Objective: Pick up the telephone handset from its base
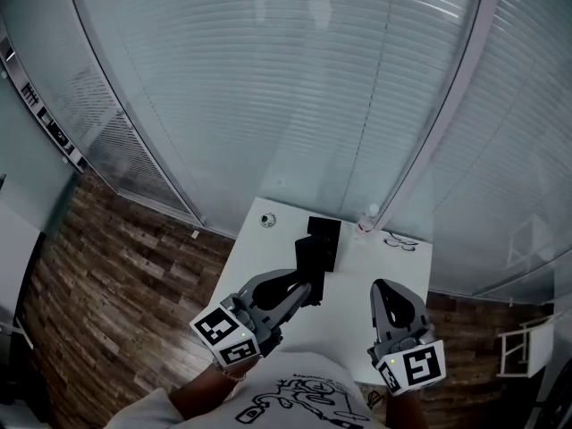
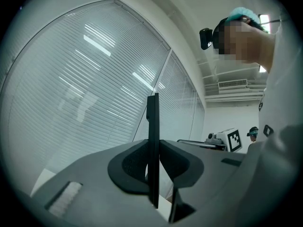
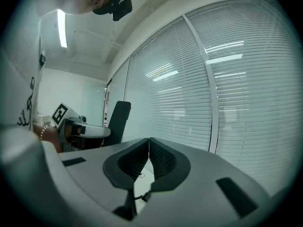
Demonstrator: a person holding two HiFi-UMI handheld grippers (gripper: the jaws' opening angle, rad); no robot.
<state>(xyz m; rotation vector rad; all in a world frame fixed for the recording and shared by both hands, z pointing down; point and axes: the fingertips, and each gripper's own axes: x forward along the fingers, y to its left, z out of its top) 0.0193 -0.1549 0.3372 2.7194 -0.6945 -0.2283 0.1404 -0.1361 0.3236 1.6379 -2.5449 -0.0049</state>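
In the head view a white table [image 1: 259,271] carries the black telephone base [image 1: 327,231]. The black handset [image 1: 310,262] hangs just in front of the base, and my left gripper [image 1: 307,290] is shut on its near end. The left gripper view shows the handset [image 2: 153,126] edge-on as a thin upright slab, clamped between the pads [image 2: 137,164]. My right gripper [image 1: 382,286] hovers over the table's right side, apart from the phone. In the right gripper view its jaws [image 3: 149,150] meet with nothing between them, and the handset [image 3: 118,119] shows at the left.
A small clear bottle [image 1: 367,218] and a pair of glasses [image 1: 400,242] lie at the table's far right. A small round object [image 1: 267,220] sits at the far left corner. A glass wall with blinds [image 1: 295,88] stands behind the table; wood floor [image 1: 116,266] lies left.
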